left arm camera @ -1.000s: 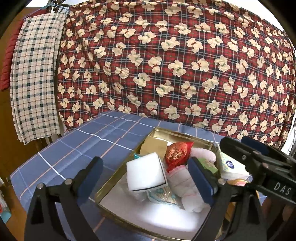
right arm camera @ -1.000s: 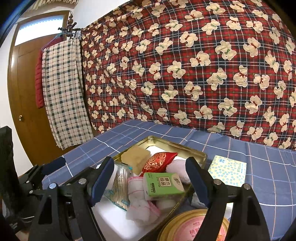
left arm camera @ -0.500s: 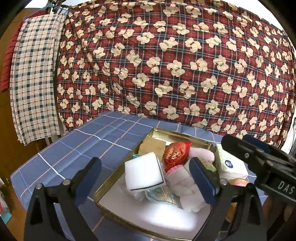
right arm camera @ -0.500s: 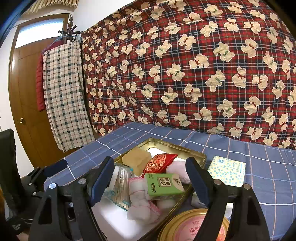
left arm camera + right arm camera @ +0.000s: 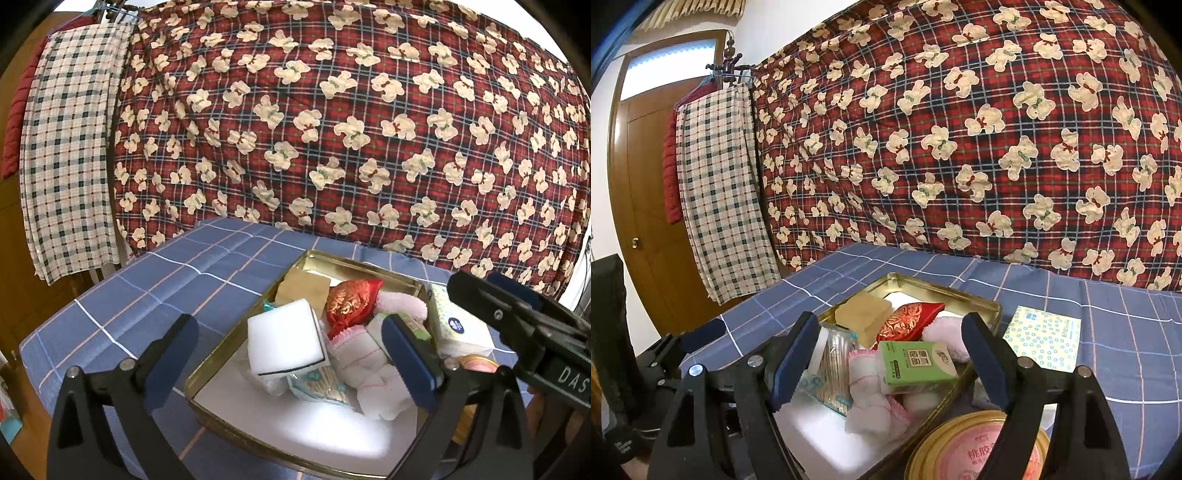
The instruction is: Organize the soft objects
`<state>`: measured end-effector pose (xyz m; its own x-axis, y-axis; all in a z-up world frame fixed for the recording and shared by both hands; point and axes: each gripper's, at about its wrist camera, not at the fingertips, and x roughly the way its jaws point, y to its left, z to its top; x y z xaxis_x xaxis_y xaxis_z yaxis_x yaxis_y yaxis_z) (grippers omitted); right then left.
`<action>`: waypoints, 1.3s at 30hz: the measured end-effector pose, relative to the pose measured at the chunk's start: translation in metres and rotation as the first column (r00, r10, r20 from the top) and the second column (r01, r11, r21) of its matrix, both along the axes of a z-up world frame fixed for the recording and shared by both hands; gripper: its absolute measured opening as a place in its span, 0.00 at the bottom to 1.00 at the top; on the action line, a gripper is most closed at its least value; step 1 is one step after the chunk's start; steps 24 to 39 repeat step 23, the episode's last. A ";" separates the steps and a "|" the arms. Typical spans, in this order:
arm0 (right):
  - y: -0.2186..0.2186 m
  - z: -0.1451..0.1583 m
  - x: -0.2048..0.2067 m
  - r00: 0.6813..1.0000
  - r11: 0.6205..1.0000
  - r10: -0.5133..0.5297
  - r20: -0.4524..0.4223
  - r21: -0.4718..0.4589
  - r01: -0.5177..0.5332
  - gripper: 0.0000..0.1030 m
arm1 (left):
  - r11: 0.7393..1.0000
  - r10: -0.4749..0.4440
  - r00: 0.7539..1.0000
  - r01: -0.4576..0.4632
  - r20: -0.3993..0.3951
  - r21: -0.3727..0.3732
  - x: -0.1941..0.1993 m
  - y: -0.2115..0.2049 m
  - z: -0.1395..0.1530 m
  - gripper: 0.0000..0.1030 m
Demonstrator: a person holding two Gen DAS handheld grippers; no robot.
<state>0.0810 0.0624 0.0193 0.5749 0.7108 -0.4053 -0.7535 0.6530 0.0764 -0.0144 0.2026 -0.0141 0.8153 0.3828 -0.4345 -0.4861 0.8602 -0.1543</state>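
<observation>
Both tongs spread wide, gripping nothing. Left tongs [image 5: 291, 363] and right tongs [image 5: 892, 363] both hover over the gold tin tray [image 5: 988, 314], a shallow rectangular metal box with a glossy white floor, sitting on the bench under a blue checked cloth [image 5: 155, 291].

Soft stuff is piled in the tray:
- white foam block [image 5: 284, 339], square, matte, at 9 o'clock of the pile in the left view
- tan sponge [image 5: 862, 317], flat slab, at 12 o'clock
- red brocade pouch [image 5: 908, 323] with gold pattern, beside the sponge
- pink fluffy towel [image 5: 943, 334], rolled
- white cloth with pink stitching [image 5: 871, 398], crumpled, at 6 o'clock
- green tissue pack [image 5: 918, 363], lying on the cloths
- clear bag of cotton swabs [image 5: 834, 363], at 9 o'clock in the right view

Outside the tray: dotted tissue pack [image 5: 1043, 341] flat on the cloth at 3 o'clock; round gold-rimmed pink lid [image 5: 975, 450] at 5 o'clock, touching the tray's edge.
</observation>
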 end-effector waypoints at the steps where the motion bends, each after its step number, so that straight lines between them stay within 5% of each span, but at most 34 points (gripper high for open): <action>1: 0.000 0.000 0.000 1.000 1.000 -0.002 0.001 0.001 0.002 0.79 | 1.000 -0.002 1.000 0.002 -0.002 0.002 0.000 -0.001 -0.001 0.98; 39: -0.002 -0.002 0.002 1.000 1.000 -0.003 -0.020 0.010 0.004 0.79 | 1.000 -0.025 0.998 0.026 -0.050 0.011 0.005 -0.007 -0.009 0.99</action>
